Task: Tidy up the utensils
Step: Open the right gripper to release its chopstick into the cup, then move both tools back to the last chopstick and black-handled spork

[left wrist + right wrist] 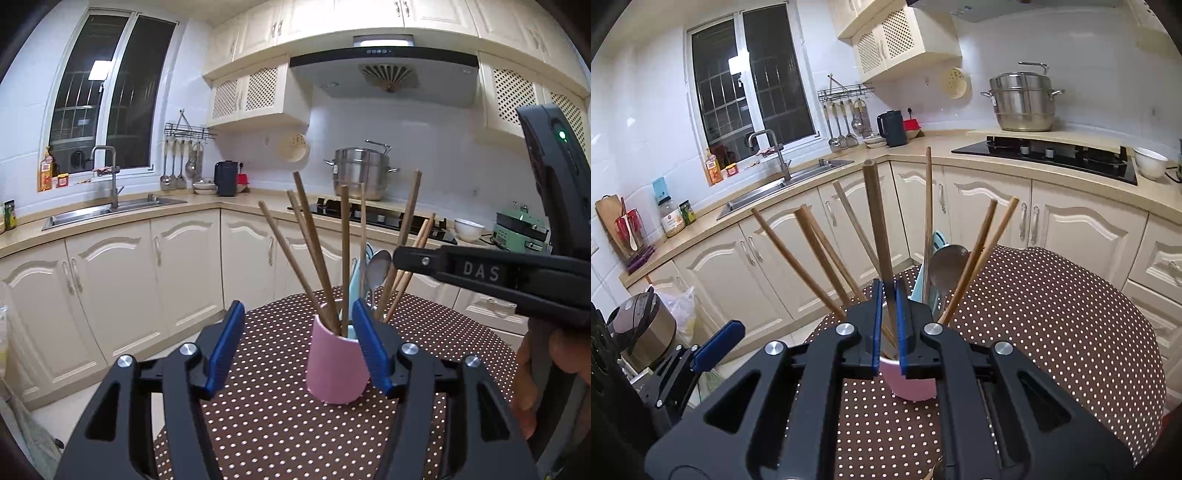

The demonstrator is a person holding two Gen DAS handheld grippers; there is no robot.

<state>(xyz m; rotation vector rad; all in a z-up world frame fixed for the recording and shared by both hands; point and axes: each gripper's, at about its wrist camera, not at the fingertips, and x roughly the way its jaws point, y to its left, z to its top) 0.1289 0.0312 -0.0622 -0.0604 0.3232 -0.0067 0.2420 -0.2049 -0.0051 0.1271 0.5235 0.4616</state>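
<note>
A pink cup [336,365] stands on the brown polka-dot table [280,424]. It holds several wooden chopsticks [314,243], a metal spoon [379,267] and a light blue utensil [356,277]. My left gripper [297,347] is open, its blue pads on either side of the cup, the right pad close to it. My right gripper [888,325] is shut on one upright chopstick [875,221] just above the cup [912,384]. In the left wrist view the right gripper [397,258] reaches in from the right at the chopsticks.
Cream cabinets and a beige counter run behind, with a sink [110,212], a black hob [373,214], a steel pot [360,177] and a white bowl [469,229]. A rice cooker [639,328] sits low at left. The table edge [266,306] is just beyond the cup.
</note>
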